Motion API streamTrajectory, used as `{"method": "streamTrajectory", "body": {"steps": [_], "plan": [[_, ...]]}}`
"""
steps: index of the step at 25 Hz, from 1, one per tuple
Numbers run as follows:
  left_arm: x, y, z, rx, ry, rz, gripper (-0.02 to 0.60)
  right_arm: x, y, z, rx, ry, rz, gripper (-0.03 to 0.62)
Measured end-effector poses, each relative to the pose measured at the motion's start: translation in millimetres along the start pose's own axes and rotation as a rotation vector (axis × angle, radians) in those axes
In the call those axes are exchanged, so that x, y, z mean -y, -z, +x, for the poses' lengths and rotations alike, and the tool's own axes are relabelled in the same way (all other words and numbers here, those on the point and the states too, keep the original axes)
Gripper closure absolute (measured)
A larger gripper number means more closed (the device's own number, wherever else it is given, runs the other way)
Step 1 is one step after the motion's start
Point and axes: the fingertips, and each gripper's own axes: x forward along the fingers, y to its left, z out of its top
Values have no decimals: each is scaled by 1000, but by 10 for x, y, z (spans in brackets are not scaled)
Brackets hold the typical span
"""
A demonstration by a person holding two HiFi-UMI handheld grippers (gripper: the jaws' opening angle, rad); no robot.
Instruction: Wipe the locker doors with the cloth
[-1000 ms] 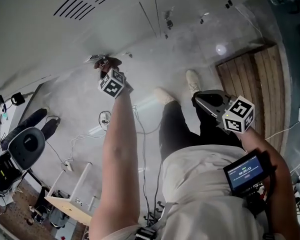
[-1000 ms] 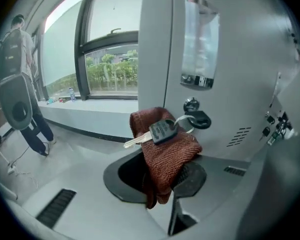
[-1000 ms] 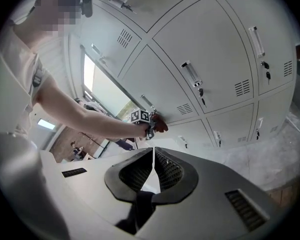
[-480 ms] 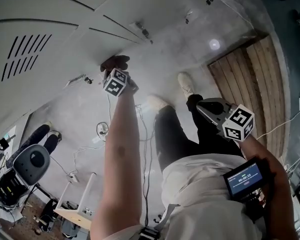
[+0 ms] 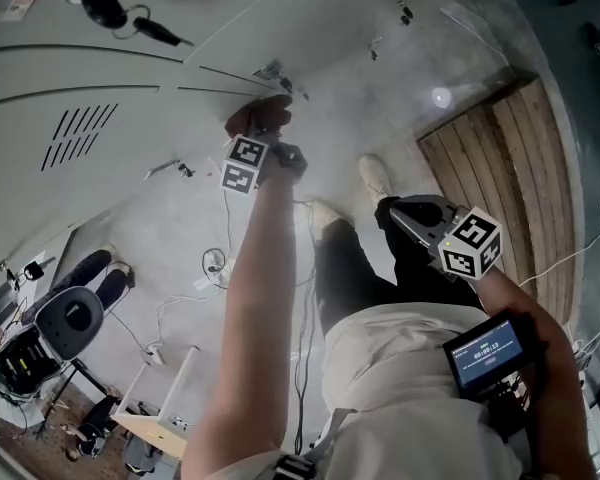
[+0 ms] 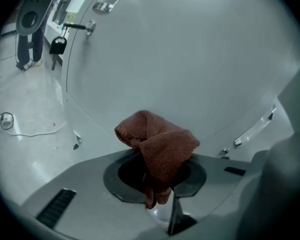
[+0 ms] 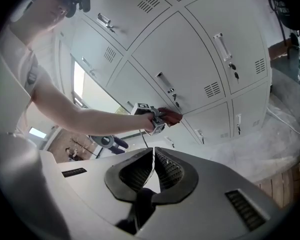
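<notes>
- Between the 2 jaws of the left gripper point(image 5: 270, 138) sits a rust-red cloth point(image 6: 157, 143). The jaws clamp its lower end, and the rest stands out ahead of them as a folded wad.
- Straight ahead of that wad lies a pale grey locker door point(image 6: 190, 54), whose flat panel fills most of the left gripper view. The wad's long axis runs along the line of the jaws and points at the door face. So the front of the fold meets the metal, not its flanks.
- On contact, the head view shows the cloth lying at the door surface. The right gripper view puts it just below the handle of that door. I judge it touching or just off the panel, and no view settles which.
- Beside the cloth, to its lower right in the left gripper view, a door handle point(image 6: 252, 131) stands proud of the panel. In my judgement a wiping stroke has to run sideways across the flat face and skirt that handle, with the jaws kept pointing into the door.
- Further out, the right gripper point(image 7: 152, 170) has its 2 jaws closed together with nothing between them. It is held low by the person's hip, well apart from the lockers.
- Of the 2 arms, the outstretched left one is plainly the nearer to the door, and it is the one carrying the cloth.
</notes>
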Motion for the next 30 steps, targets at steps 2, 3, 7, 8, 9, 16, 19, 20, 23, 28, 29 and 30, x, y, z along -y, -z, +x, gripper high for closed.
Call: {"method": "streamTrajectory", "body": {"steps": [2, 3, 7, 8, 9, 16, 19, 20, 23, 28, 29, 30], "plan": [[164, -59, -107, 3, 72, -39, 505, -37, -92, 2, 2, -19, -14, 574], [254, -75, -158, -2, 125, -77, 505, -56, -137, -1, 2, -29, -20, 574], [603, -146, -354, -35, 342, -239, 505, -130, -335, 2, 4, -70, -60, 574], [664, -187, -418, -29, 360, -228, 505, -143, -387, 1, 6, -80, -72, 574], [710, -237, -496, -15, 360, -188, 505, -156, -439, 0, 9, -89, -83, 574], [901, -405, -1330, 22, 258, 254, 505, -196, -811, -166, 72, -145, -103, 574], [1028, -551, -1733, 63, 276, 331, 505, -159, -1103, -241, 110, -159, -148, 574], [1072, -593, -1870, 78, 279, 365, 505, -149, -1204, -263, 121, -163, -162, 574], [1136, -591, -2308, 90, 267, 475, 505, -191, -1428, -350, 155, -170, -180, 574], [1132, -492, -2971, 100, 253, 615, 505, -481, -1835, -421, 238, -215, -216, 574], [1112, -497, -3082, 107, 253, 624, 505, -568, -1913, -420, 258, -230, -222, 574], [1092, -514, -3190, 116, 253, 629, 505, -664, -1982, -416, 276, -247, -229, 574]]}}
